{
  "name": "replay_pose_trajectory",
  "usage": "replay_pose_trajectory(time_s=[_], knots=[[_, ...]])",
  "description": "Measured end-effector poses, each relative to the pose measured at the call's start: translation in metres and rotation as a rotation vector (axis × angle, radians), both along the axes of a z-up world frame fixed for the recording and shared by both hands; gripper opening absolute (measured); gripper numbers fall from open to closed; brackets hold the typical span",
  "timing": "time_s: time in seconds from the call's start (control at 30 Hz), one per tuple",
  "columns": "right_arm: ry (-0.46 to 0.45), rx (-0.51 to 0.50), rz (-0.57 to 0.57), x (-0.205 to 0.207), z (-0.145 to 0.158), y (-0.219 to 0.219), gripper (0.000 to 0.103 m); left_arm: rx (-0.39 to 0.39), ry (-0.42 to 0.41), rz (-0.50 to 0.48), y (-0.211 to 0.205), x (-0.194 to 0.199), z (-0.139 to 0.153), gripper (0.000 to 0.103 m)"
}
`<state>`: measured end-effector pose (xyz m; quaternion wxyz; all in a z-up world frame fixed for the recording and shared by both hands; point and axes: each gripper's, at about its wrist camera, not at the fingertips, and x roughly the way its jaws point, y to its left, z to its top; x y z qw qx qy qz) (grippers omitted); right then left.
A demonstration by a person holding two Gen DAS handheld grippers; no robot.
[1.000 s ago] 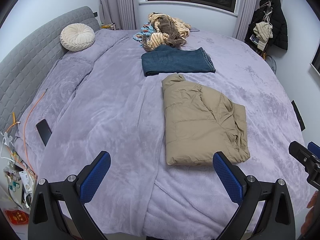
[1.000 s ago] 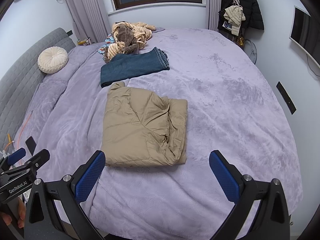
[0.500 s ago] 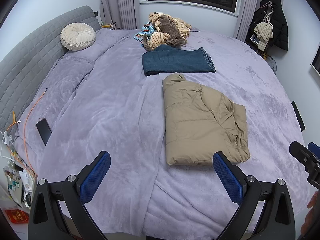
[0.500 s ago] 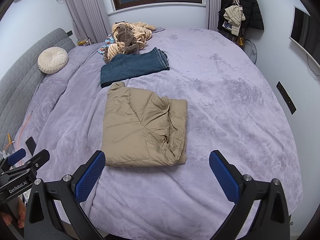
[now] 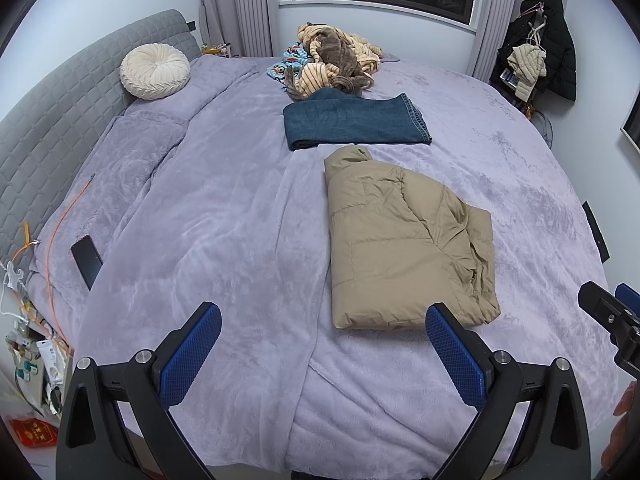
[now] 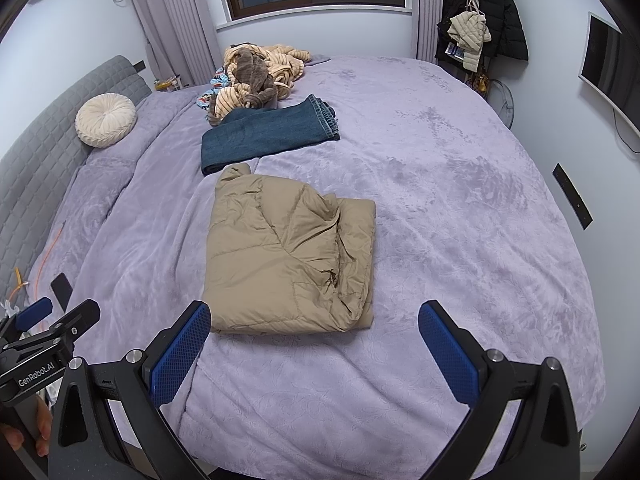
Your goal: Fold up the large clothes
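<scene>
Purple bed (image 5: 208, 208), folded tan jacket (image 6: 292, 256); both tools released (left (image 5: 324, 352), "GenRobot.AI"; right (image 6: 314, 346)).

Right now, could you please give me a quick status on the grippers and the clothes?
Left gripper and right gripper: jaws open, empty. Tan jacket folded on the bed, jeans folded behind it. Unfolded pile beyond. Nothing in the way.

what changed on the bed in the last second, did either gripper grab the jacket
Nothing visibly changed. The tan jacket lies folded on the bed as before, with the jeans beyond it. The left gripper and right gripper stay open and hold nothing.
</scene>
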<state>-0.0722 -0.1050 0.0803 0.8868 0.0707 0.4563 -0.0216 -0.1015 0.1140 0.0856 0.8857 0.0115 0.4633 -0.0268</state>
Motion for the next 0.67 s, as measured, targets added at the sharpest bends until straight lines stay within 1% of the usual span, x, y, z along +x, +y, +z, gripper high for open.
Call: replay_pose_trajectory(time_s=[0.67], knots=[[0.003, -0.004, -0.003, 0.000, 0.000, 0.004, 0.103, -0.009, -0.002, 0.000, 0.003, -0.011, -0.010, 0.103]])
